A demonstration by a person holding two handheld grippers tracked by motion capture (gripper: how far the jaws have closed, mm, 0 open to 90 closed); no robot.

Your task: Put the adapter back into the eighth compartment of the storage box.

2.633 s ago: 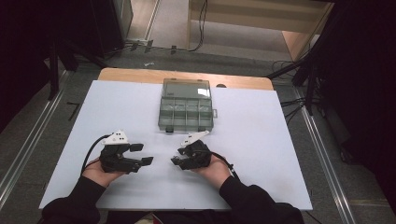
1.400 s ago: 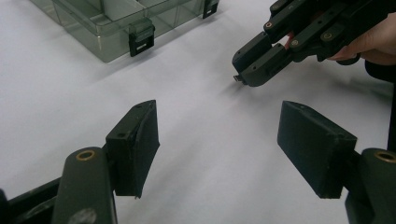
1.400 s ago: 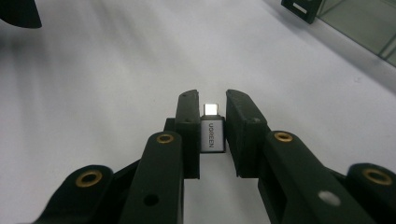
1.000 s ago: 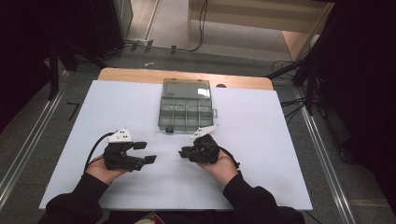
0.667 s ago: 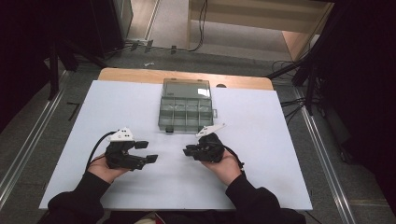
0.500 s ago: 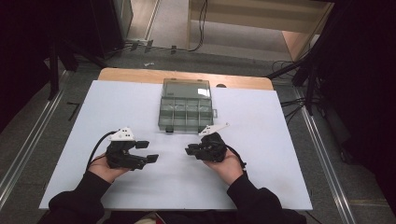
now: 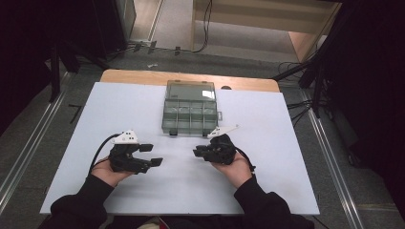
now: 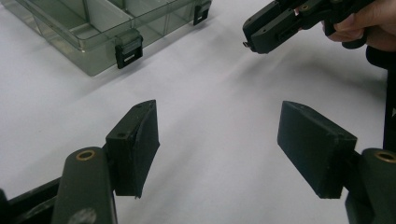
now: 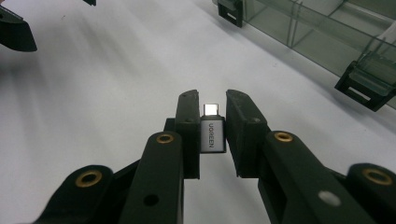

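A small silver USB adapter (image 9: 213, 133) sits between the two black pads of my right gripper (image 9: 212, 105), which is shut on it; the plug end points forward. In the high view the right gripper (image 7: 197, 152) hovers low over the white table (image 7: 286, 157), just in front of a clear compartment box (image 7: 190, 107). My left gripper (image 7: 153, 155) rests to the left with its jaws wide apart. The left gripper (image 8: 217, 140) is open with only bare table between its pads. Farther off, the right gripper (image 8: 254, 39) faces it.
The clear box (image 8: 93, 28) has black latches on its front wall and is closed; the same box (image 9: 327, 28) lies at the upper right of the right gripper view. Cables trail from both grippers. The table's wooden far edge (image 7: 143, 76) lies behind the box.
The right gripper has drifted a little to the right, nearer the box's front right corner, still with the adapter. The left gripper shifted slightly earlier and now stays put.
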